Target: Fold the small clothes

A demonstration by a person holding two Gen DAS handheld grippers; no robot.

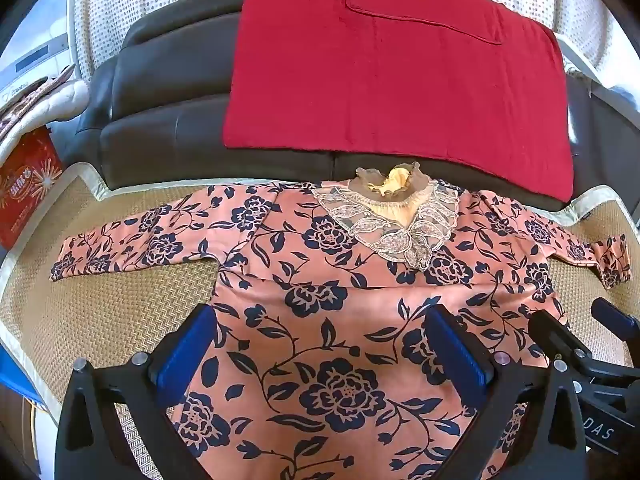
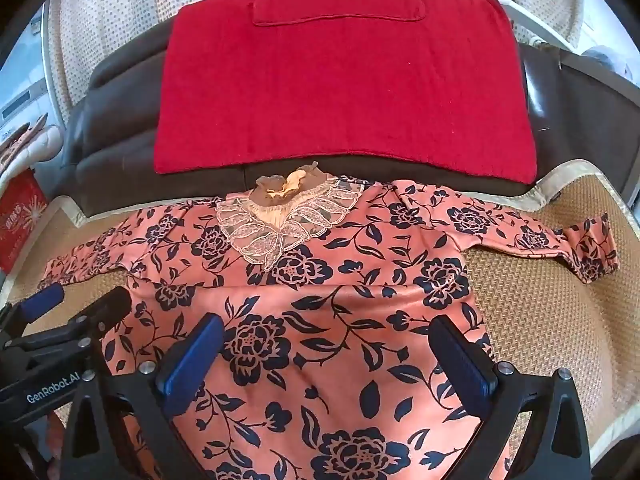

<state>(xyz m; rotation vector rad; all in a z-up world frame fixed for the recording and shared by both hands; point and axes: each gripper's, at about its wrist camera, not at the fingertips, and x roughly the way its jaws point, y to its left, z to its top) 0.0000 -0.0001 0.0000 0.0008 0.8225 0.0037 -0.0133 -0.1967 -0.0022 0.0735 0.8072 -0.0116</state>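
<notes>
**Floral blouse spread flat, both grippers wide and empty above its lower body**

Nearest the cameras lay the lower body of the floral blouse (image 1: 320,320), salmon-pink with dark navy roses. It was spread face up on a woven mat (image 1: 104,312), with the lace collar (image 1: 388,220) towards the far edge and both sleeves extended sideways. The left sleeve (image 1: 132,244) lay straight; the right sleeve (image 2: 532,236) ended in a cuff that was turned or bunched.

The cloth appeared thin, light and soft, with a slight sheen that suggested it would slide readily on the mat and between the pads. A shallow crease crossed the chest. The lace looked delicate and liable to snag, so it was judged unsuitable as a hold. Better holds would be the hem corners, the side seams or the cuffs, pinching through both layers.

The left gripper (image 1: 320,356) and the right gripper (image 2: 332,360) hovered side by side over the lower body, jaws at full spread, holding nothing. Whether the pads touched the cloth could not be determined.

Beyond the mat sat a dark cushioned seat (image 1: 160,80), and on it a red garment (image 1: 392,80) already laid flat. A red box (image 1: 24,196) stood at the left margin.
</notes>
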